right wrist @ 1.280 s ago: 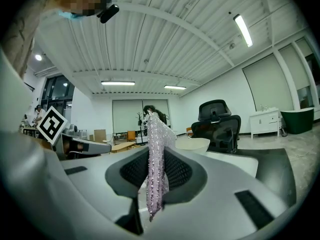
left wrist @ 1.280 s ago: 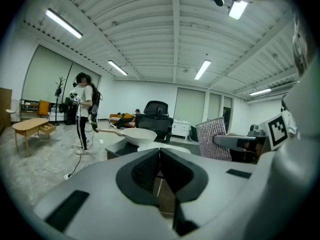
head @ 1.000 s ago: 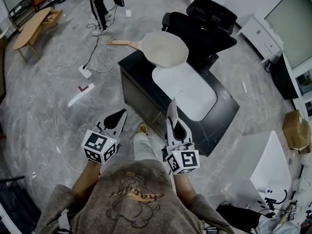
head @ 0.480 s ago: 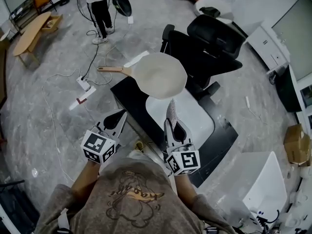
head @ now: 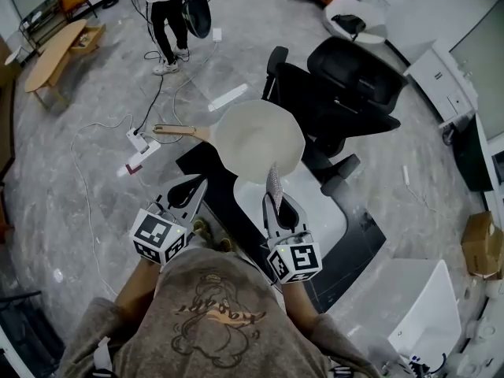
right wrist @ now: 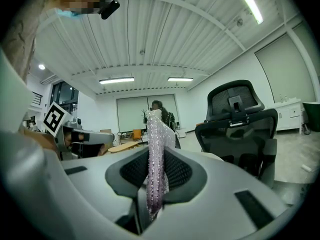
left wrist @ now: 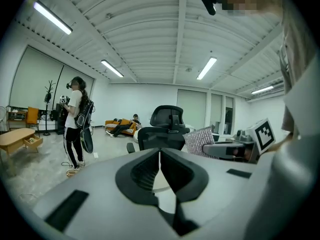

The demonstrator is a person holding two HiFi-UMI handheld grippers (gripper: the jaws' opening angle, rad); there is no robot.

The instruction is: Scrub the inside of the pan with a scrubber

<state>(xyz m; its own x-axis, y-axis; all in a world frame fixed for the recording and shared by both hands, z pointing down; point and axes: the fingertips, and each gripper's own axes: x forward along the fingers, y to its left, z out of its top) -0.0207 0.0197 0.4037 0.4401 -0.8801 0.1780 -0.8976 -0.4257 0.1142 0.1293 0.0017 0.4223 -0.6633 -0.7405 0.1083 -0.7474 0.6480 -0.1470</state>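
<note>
Pan (head: pixel 260 140) nearer, just beyond right gripper (head: pixel 272 203)

Pan (head: pixel 260 142) cream, handle (head: pixel 175 131) light wood; scrubber (right wrist: pixel 156 169) glittery lilac-silver (sequin-like); desk (head: pixel 358 233) black; chair (head: pixel 346 85) black; floor (head: pixel 94 179) grey marbled.

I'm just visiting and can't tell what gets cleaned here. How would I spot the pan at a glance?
Find the low black table next to the black office chair. At its far corner, at the far end of the white rounded mat, rests the round pale pan. It alone has a long wooden handle, sticking out over the floor.
</note>
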